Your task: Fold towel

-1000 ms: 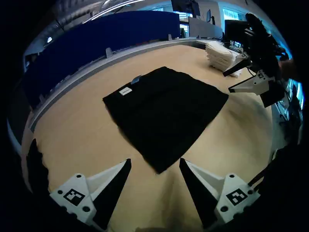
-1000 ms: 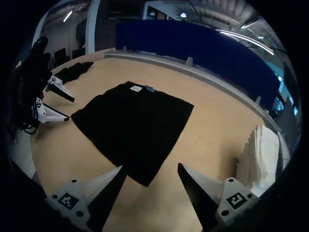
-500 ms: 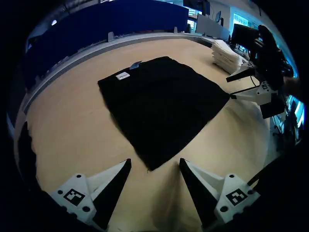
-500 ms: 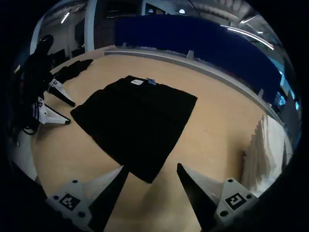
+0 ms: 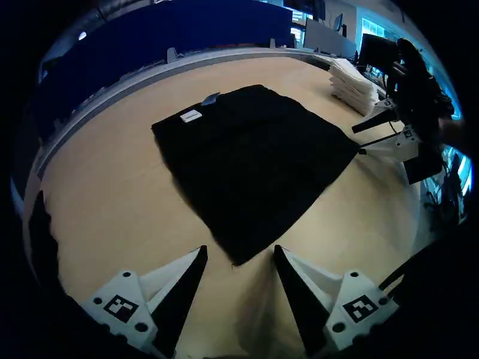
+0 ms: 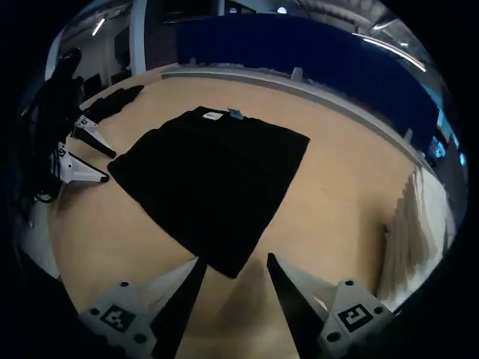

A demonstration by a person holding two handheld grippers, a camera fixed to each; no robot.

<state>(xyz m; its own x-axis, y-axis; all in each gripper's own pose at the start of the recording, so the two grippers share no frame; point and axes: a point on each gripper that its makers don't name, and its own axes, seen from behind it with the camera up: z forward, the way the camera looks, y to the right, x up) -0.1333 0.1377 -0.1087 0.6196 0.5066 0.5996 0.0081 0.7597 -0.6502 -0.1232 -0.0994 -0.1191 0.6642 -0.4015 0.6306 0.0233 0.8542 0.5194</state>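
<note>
Towel: black rectangular cloth towel [image 5: 257,161], spread flat in the middle of the light wooden tabletop [image 5: 108,179], with a small white tag [image 5: 191,116] near its far edge.
Left tongs: the left gripper [image 5: 239,248] has its white fingers spread wide and nothing in them. One near corner of the towel pokes right into the gap between the tips, not pinched.
Right tongs: same deal for the right gripper [image 6: 236,258], wide open and empty-handed, with the other near corner lying in its gap. Seen from the left gripper view it sits at that corner, but I can't tell if it's touching the cloth.
Other stuff: a stack of folded white towels [image 5: 353,87] near the table's far edge, well apart from the black one, a dark crumpled cloth heap [image 6: 114,102] over on the left side, and a blue partition wall [image 5: 179,30] along the back.
</note>
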